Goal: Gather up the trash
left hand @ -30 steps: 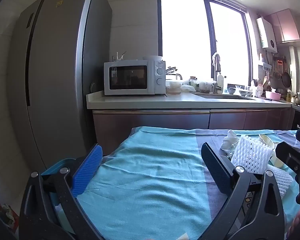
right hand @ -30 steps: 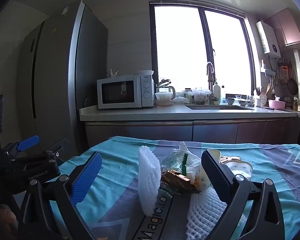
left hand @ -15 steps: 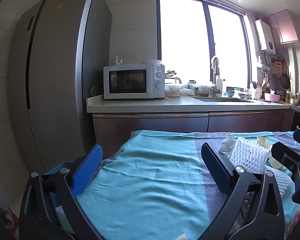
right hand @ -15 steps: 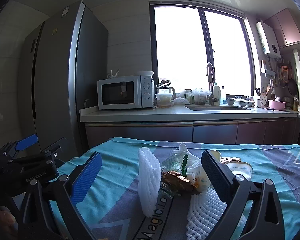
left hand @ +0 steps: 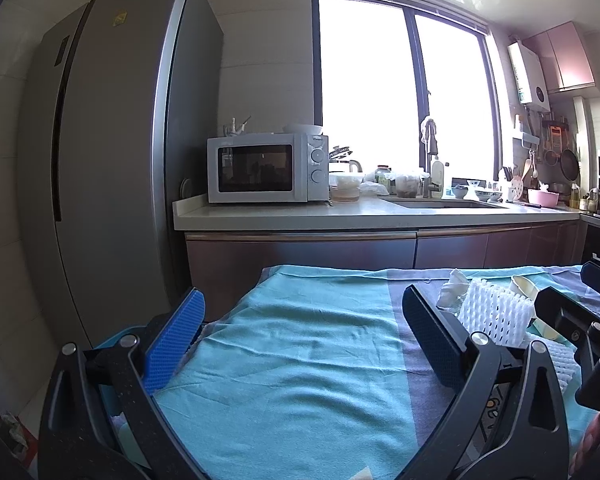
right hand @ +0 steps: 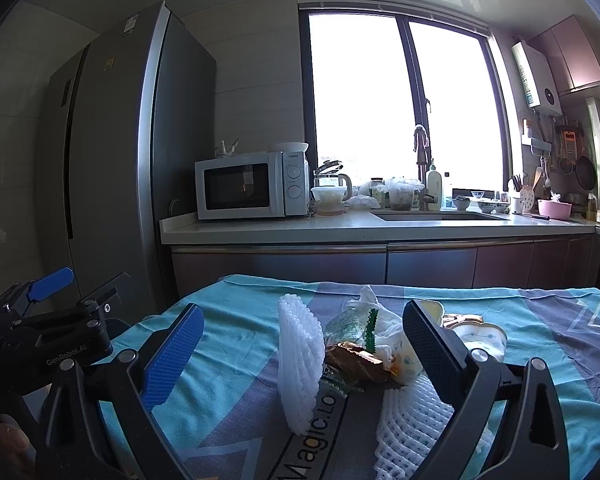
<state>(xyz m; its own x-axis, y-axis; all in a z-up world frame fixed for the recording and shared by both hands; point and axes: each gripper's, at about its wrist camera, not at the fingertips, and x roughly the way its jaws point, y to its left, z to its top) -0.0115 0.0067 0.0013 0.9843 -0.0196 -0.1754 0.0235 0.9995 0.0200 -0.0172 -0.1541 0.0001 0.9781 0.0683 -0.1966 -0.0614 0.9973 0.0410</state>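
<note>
Both grippers up over the table, nothing grabbed yet. Right gripper has its fingers spread wide and empty, lined up on the trash pile sitting on the teal cloth. Between the fingers: an upright white foam net, a brown wrapper touching a clear plastic bag w/ green print, and a 2nd foam net lying flat just below the right finger. A paper cup sits behind that finger.

Left gripper also wide open, holding nothing, pointed at a bare stretch of cloth; the pile is off to its right, w/ the foam net and the cup near the edge of view.

Vs a sec ago: barely any change on the right, same framing, same pile. The left view has tipped up a touch, so the pile sits lower and further right. Trash untouched, so the job's not really started. My read: right side is closest and set to go in for the upright net or the wrapper. No bin clearly in sight; a blue-edged thing shows by the left finger, can't tell what it is.
</note>
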